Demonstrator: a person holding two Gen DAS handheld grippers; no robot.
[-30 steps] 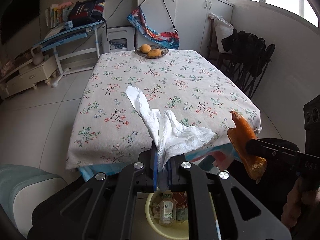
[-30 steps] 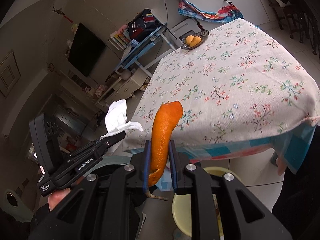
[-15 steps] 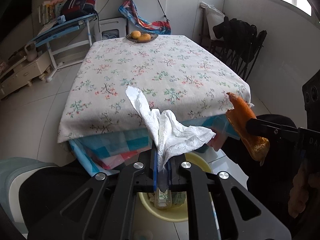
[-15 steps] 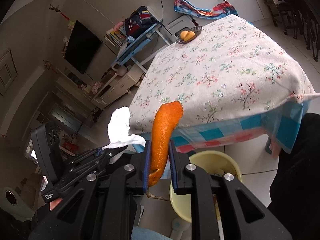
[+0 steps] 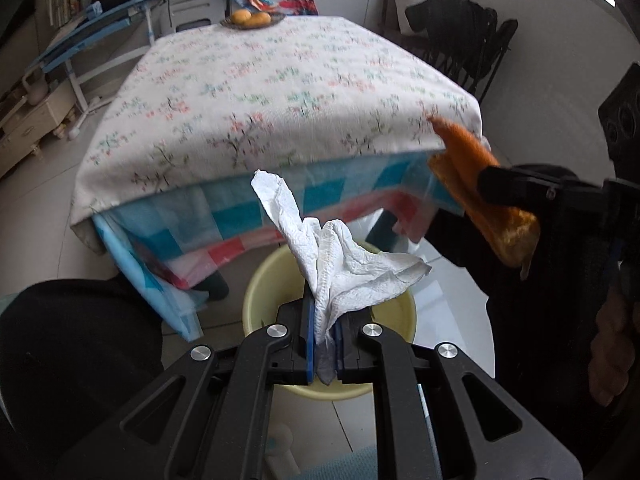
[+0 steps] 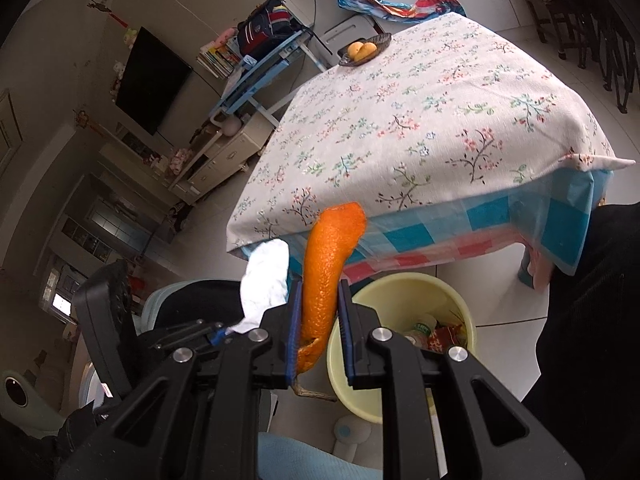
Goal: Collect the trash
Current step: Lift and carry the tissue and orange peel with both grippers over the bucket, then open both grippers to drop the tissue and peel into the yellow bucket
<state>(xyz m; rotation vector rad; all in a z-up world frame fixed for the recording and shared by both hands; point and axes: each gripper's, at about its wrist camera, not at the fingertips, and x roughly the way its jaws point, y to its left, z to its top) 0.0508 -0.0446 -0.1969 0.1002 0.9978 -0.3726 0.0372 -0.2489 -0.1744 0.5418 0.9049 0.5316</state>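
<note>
My left gripper (image 5: pixel 323 320) is shut on a crumpled white tissue (image 5: pixel 340 256), which sticks up over the yellow trash bin (image 5: pixel 260 280) on the floor in the left wrist view. My right gripper (image 6: pixel 320 312) is shut on a long strip of orange peel (image 6: pixel 328 264). That peel (image 5: pixel 476 184) also shows at the right of the left wrist view, clamped in the black right gripper (image 5: pixel 516 192). In the right wrist view the yellow bin (image 6: pixel 400 292) holds a bottle and wrappers, and the tissue (image 6: pixel 268 280) hangs from the left gripper (image 6: pixel 224 330) beside it.
A table with a floral cloth (image 5: pixel 280 92) over a checked cloth stands just beyond the bin; a dish of fruit (image 5: pixel 252 20) sits at its far end. Dark chairs (image 5: pixel 460 36) stand to the right. A person's dark-clothed legs (image 5: pixel 76 344) flank the bin.
Both grippers have sunk from table height towards the floor. The yellow bin has come into fuller view under the tissue, and the table top now sits higher in both views.
</note>
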